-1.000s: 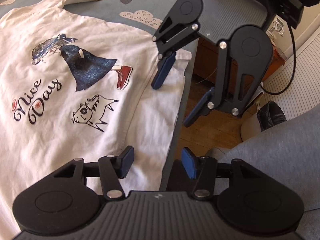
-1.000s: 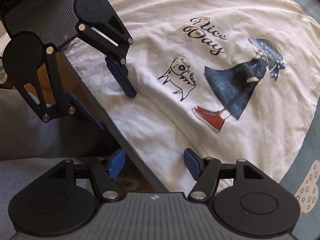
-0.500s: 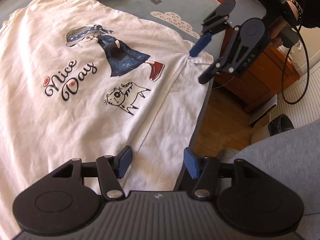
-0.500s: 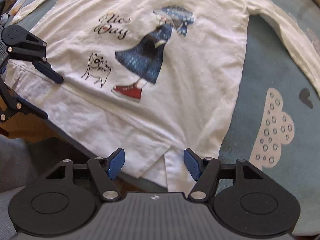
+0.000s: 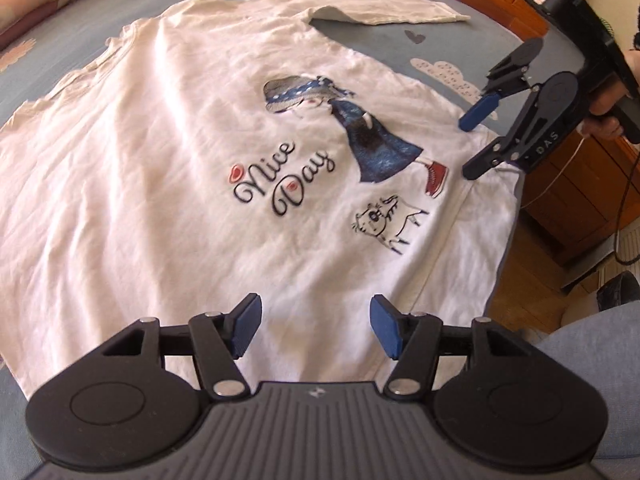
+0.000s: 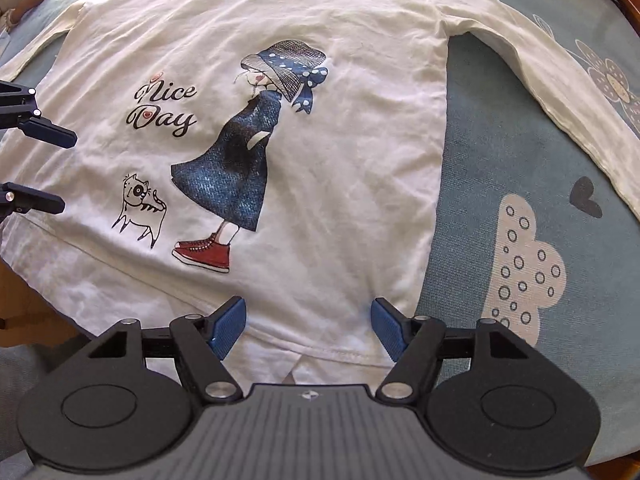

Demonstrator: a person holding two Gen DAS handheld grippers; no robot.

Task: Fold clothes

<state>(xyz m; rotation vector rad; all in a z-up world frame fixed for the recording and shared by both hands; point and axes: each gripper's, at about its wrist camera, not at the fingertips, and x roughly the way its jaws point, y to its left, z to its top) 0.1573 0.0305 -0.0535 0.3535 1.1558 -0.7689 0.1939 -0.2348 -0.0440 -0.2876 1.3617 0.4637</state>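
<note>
White long-sleeved shirt (image 6: 340, 128) lies flat, print up, on the blue bedspread (image 6: 500, 160). Right gripper (image 6: 308, 326) hovers over its hem, fingers parted, gripping nothing; left gripper (image 5: 316, 324) likewise, further along that hem.

1. A white long-sleeved shirt (image 5: 168, 184) lies spread flat, print side up, on a blue patterned bed cover (image 6: 480, 184).
2. Its print shows a girl in a blue dress, a cat and "Nice Day".
3. One sleeve (image 6: 552, 72) stretches out sideways; the hem reaches the bed's edge.
</note>
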